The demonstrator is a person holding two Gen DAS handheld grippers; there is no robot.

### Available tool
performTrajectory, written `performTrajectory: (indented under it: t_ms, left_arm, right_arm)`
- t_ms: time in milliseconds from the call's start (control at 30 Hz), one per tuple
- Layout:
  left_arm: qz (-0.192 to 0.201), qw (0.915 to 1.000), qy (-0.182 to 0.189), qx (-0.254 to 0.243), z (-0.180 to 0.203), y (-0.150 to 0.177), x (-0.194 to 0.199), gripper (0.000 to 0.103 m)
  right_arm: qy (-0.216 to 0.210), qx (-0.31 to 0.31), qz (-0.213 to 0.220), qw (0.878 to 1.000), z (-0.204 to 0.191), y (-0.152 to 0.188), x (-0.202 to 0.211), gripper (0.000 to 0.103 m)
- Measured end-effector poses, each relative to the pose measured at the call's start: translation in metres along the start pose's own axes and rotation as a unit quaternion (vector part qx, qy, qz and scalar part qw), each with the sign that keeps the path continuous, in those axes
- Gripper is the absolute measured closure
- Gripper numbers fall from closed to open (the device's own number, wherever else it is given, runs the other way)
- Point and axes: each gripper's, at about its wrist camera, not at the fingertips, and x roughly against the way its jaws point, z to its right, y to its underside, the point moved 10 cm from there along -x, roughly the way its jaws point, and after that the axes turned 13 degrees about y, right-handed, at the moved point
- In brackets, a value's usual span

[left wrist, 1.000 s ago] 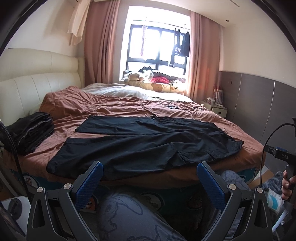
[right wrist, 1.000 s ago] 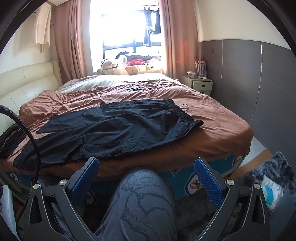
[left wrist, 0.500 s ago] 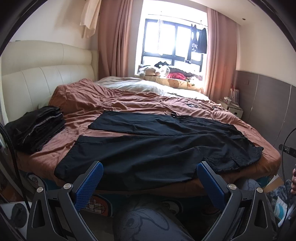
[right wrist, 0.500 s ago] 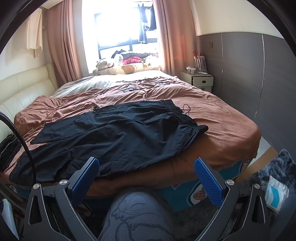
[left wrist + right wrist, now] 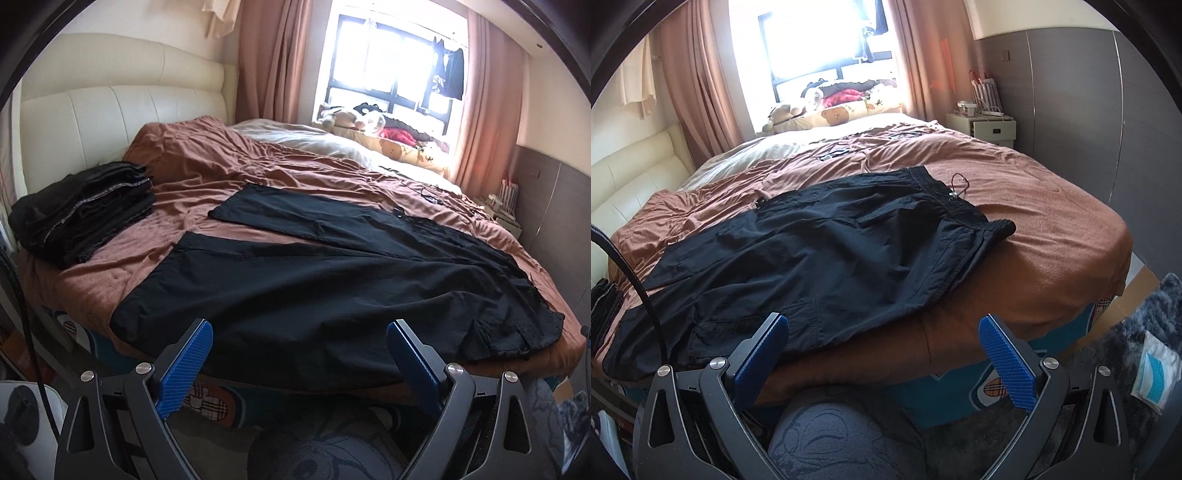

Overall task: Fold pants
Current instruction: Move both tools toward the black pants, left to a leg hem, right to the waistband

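Observation:
Black pants (image 5: 332, 273) lie spread flat across the brown bed cover (image 5: 177, 177), legs apart toward the left and waistband (image 5: 960, 210) toward the right. The near leg hangs slightly over the bed's front edge. My left gripper (image 5: 300, 326) hovers just before that edge, in front of the near leg. Its jaws are closing from wide, with no cloth between the blue pads. My right gripper (image 5: 883, 319) stands open before the hip part of the pants (image 5: 831, 251), holding nothing.
A stack of folded dark clothes (image 5: 81, 210) sits at the bed's left end by the cream headboard (image 5: 110, 103). The person's knee (image 5: 842, 435) is under the grippers. A nightstand (image 5: 982, 127) stands at the back right. A rug with a white packet (image 5: 1156, 373) lies on the floor.
Both grippers have come closer to the bed and lower, so the pants fill more of each view. The left gripper's fingers stand slightly nearer each other.

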Motion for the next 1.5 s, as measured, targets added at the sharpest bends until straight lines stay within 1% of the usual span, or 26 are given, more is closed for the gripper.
performTrajectory:
  t_ms: [167, 300, 433, 567, 667, 767, 833, 933, 967, 1033, 1133, 1200, 1333, 1400, 1467, 1500]
  left_arm:
    - [-0.007, 0.9993, -0.013, 0.035, -0.03, 0.002, -0.02, 0.02]
    - [-0.002, 0.9969, -0.033, 0.072, -0.061, 0.004, -0.026, 0.021]
    - [-0.004, 0.9919, -0.049, 0.117, -0.094, 0.015, -0.027, 0.021]
    - [-0.004, 0.9862, -0.051, 0.157, -0.119, 0.031, -0.027, 0.021]
    - [0.004, 0.9835, -0.053, 0.173, -0.129, 0.04, -0.024, 0.021]
    - [0.01, 0.9798, -0.048, 0.194, -0.137, 0.05, -0.023, 0.021]
    - [0.01, 0.9777, -0.038, 0.206, -0.141, 0.056, -0.026, 0.021]
    - [0.016, 0.9759, -0.007, 0.217, -0.144, 0.058, -0.037, 0.021]
    - [0.014, 0.9762, -0.003, 0.216, -0.145, 0.059, -0.042, 0.021]
    - [0.018, 0.9767, 0.002, 0.214, -0.147, 0.056, -0.047, 0.021]
    - [0.039, 0.975, 0.013, 0.218, -0.147, 0.049, -0.047, 0.021]
    - [0.051, 0.9738, 0.011, 0.221, -0.15, 0.044, -0.043, 0.021]
    - [0.083, 0.971, 0.009, 0.224, -0.155, 0.032, -0.028, 0.033]
    - [0.085, 0.9701, 0.001, 0.227, -0.161, 0.028, -0.025, 0.041]
    - [0.085, 0.9675, -0.003, 0.238, -0.169, 0.027, -0.025, 0.054]
    - [0.083, 0.966, -0.008, 0.245, -0.173, 0.027, -0.026, 0.058]
  right_arm:
    - [-0.002, 0.001, -0.025, 1.0, 0.004, -0.001, -0.027, 0.0]
    - [-0.012, -0.002, -0.045, 0.999, 0.007, -0.002, -0.044, 0.0]
    - [-0.014, -0.014, -0.066, 0.998, 0.016, -0.003, -0.063, 0.0]
    - [-0.018, -0.023, -0.08, 0.996, 0.022, -0.004, -0.076, 0.0]
    - [-0.018, -0.023, -0.083, 0.996, 0.026, -0.002, -0.082, 0.0]
    - [-0.033, -0.033, -0.083, 0.995, 0.027, 0.001, -0.083, 0.0]
    - [-0.044, -0.037, -0.081, 0.995, 0.029, 0.006, -0.084, 0.0]
    - [-0.056, -0.036, -0.084, 0.994, 0.03, 0.011, -0.086, 0.0]
    - [-0.061, -0.035, -0.085, 0.994, 0.03, 0.011, -0.088, 0.0]
    - [-0.074, -0.038, -0.081, 0.993, 0.03, 0.009, -0.089, 0.0]
    - [-0.095, -0.055, -0.077, 0.991, 0.031, 0.008, -0.092, 0.0]
    - [-0.104, -0.065, -0.08, 0.989, 0.032, 0.008, -0.097, 0.0]
    - [-0.1, -0.083, -0.085, 0.988, 0.038, 0.007, -0.108, 0.0]
    - [-0.101, -0.097, -0.081, 0.987, 0.041, 0.005, -0.108, 0.0]
    - [-0.111, -0.109, -0.076, 0.985, 0.041, 0.004, -0.107, 0.0]
    - [-0.114, -0.111, -0.075, 0.984, 0.041, 0.002, -0.107, 0.0]
